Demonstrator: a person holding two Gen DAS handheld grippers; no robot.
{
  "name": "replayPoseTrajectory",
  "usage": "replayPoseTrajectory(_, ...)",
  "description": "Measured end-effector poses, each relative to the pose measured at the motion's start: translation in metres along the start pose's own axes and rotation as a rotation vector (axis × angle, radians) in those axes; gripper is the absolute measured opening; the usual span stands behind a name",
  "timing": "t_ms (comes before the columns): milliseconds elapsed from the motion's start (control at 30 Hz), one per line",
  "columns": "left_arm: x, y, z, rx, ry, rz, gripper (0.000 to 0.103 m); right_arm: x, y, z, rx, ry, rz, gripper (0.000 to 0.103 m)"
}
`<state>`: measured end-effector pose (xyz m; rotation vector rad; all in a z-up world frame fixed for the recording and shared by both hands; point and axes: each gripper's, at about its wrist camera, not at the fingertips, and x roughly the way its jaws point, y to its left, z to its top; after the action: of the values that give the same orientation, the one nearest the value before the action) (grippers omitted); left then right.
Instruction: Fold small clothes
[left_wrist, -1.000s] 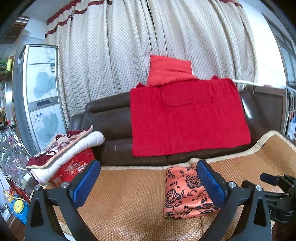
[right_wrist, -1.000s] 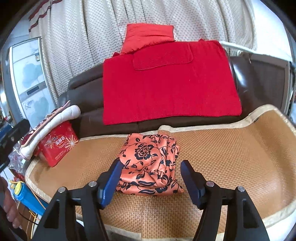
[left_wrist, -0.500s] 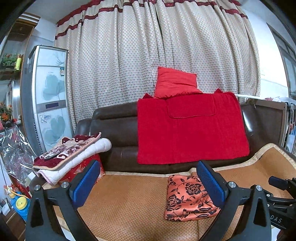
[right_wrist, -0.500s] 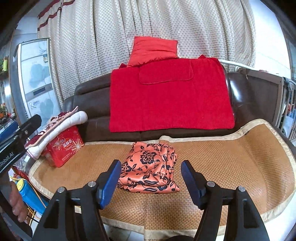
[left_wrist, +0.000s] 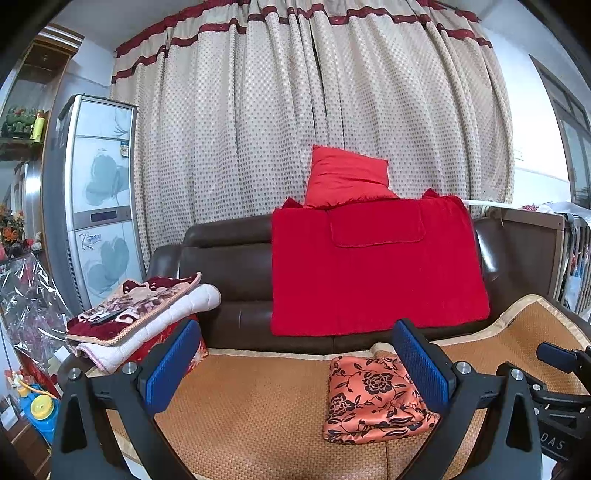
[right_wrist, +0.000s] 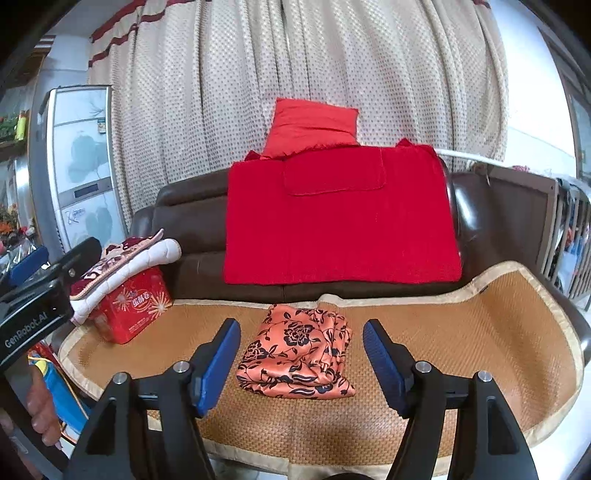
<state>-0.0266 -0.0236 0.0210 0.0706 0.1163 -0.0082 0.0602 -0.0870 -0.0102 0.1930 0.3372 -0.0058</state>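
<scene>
Lying folded on the woven mat (right_wrist: 461, 332), orange floral garment (right_wrist: 299, 354) sits near the mat's back edge, just in front of the brown sofa (right_wrist: 192, 236). Compact bundle, loose folds bunched on its right side. Right gripper (right_wrist: 301, 363) hangs above the mat's front, fingers (right_wrist: 218, 365) spread wide, nothing between them; garment shows in the gap, not touched. Left gripper (left_wrist: 295, 363) is off to the left, fingers (left_wrist: 419, 363) also wide apart and empty; in left wrist view the garment (left_wrist: 373, 402) shows partly behind the right-hand finger. Red blanket (right_wrist: 340, 218) draped over sofa back, red pillow (right_wrist: 314, 127) on top against dotted curtain (right_wrist: 295, 74). Left end of mat: red tin box (right_wrist: 135, 304) with folded quilt (right_wrist: 125, 264) stacked on it. Tall floral-panel cabinet (right_wrist: 81, 162) stands at far left.
</scene>
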Motion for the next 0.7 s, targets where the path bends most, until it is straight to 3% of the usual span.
replayPoseTrajectory(700,0.004,0.010,-0.004,-0.014,0.009,0.018,0.103,0.002,0.009,-0.003,-0.020,-0.025,-0.020,0.073)
